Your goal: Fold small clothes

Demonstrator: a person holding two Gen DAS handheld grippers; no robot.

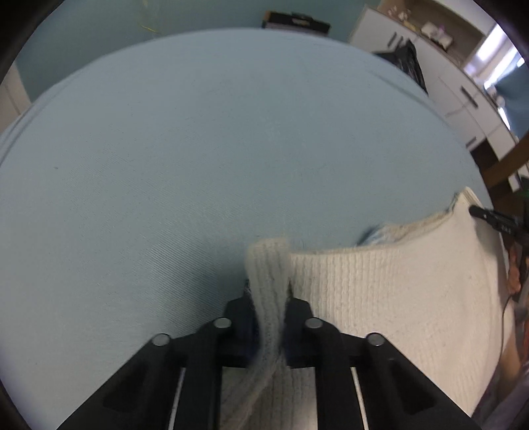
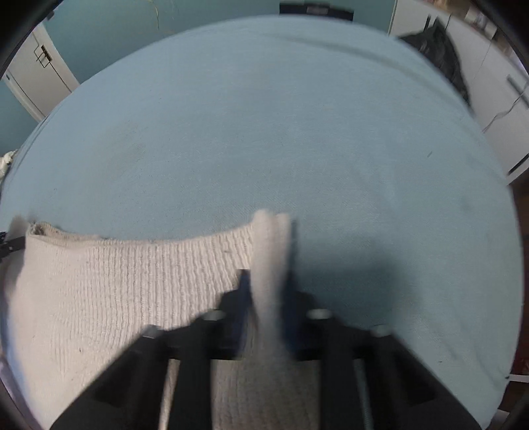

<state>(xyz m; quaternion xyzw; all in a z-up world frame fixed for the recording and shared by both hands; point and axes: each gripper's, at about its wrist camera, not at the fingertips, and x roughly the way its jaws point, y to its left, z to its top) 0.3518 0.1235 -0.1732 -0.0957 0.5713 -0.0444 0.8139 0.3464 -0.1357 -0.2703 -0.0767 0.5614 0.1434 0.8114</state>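
A cream knitted garment (image 1: 390, 291) hangs stretched between my two grippers above a light blue bed sheet (image 1: 165, 149). My left gripper (image 1: 268, 297) is shut on its left corner, which bunches up between the fingers. In the right wrist view my right gripper (image 2: 266, 284) is shut on the garment's (image 2: 115, 291) right corner, with the cloth spreading off to the left. The right gripper's tip (image 1: 489, 216) shows at the far right of the left wrist view, on the garment's far corner. The right wrist view is blurred.
The blue sheet (image 2: 297, 132) covers the whole surface ahead. A dark garment (image 1: 406, 63) lies at the far right edge of the bed, also in the right wrist view (image 2: 439, 53). White cabinets (image 1: 463, 96) stand beyond on the right. A black box (image 1: 296, 21) sits behind the bed.
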